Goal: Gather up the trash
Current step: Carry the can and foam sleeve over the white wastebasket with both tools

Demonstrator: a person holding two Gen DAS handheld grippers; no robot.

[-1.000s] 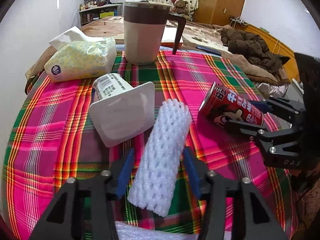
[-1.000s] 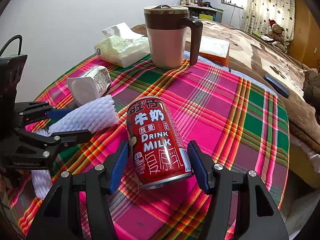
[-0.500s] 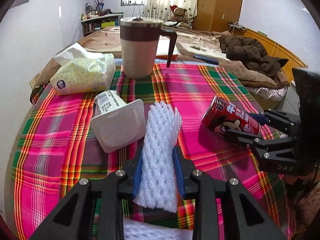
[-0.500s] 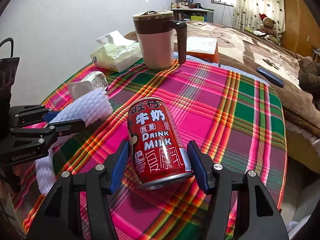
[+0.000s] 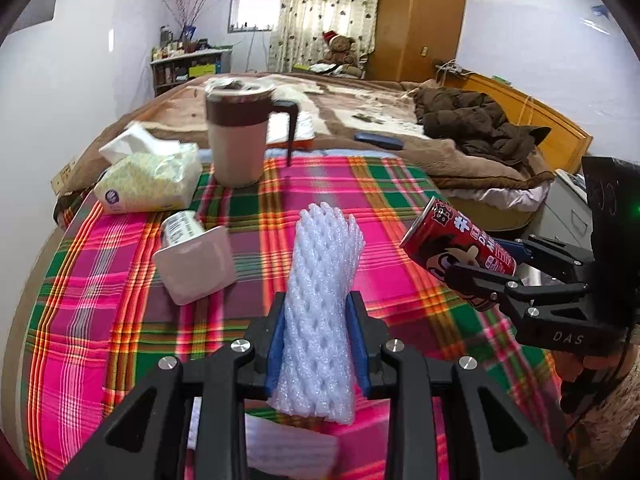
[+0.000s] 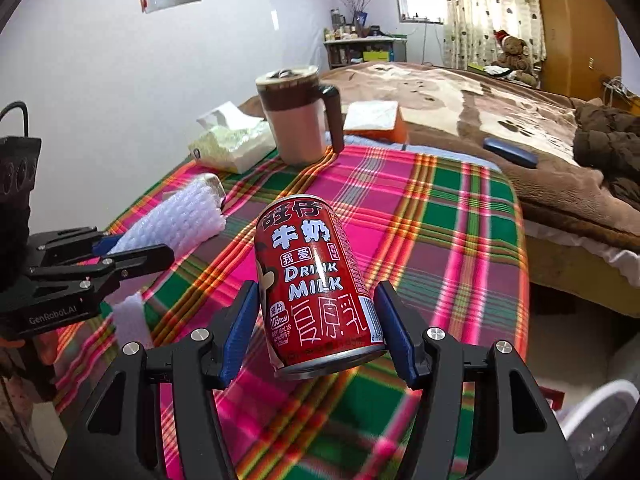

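Left wrist view: the left gripper [image 5: 316, 344] has its blue-padded jaws pinching a white foam net sleeve [image 5: 320, 312], which stands up out of the jaws toward 12 o'clock, lifted above the plaid-covered table [image 5: 100, 320]. At about 10 o'clock from the sleeve a white yogurt cup [image 5: 192, 260] lies on its side on the cloth, and beyond it, also near 10 o'clock, sits a tissue pack [image 5: 148, 180]. A brown-and-cream lidded mug [image 5: 240, 136] stands upright at 11 o'clock, near the table's far edge. At 3 o'clock the right gripper [image 5: 496, 264] holds a red milk can [image 5: 456, 252] tilted in the air, well apart from the sleeve. Another piece of white foam [image 5: 292, 448] lies on the cloth under the left gripper.

Right wrist view: the right gripper [image 6: 316, 332] has its jaws pressed on either side of the red milk can [image 6: 316, 280] — the can's label faces the camera and its base points toward 6 o'clock, clear of the table [image 6: 460, 220]. At 9 o'clock the left gripper [image 6: 124, 248] carries the foam net sleeve [image 6: 180, 220]. The mug [image 6: 296, 120] stands at 12 o'clock, with the tissue pack [image 6: 232, 140] just beside it at 11 o'clock. A bed [image 6: 480, 92] with a brown cover lies beyond the table.
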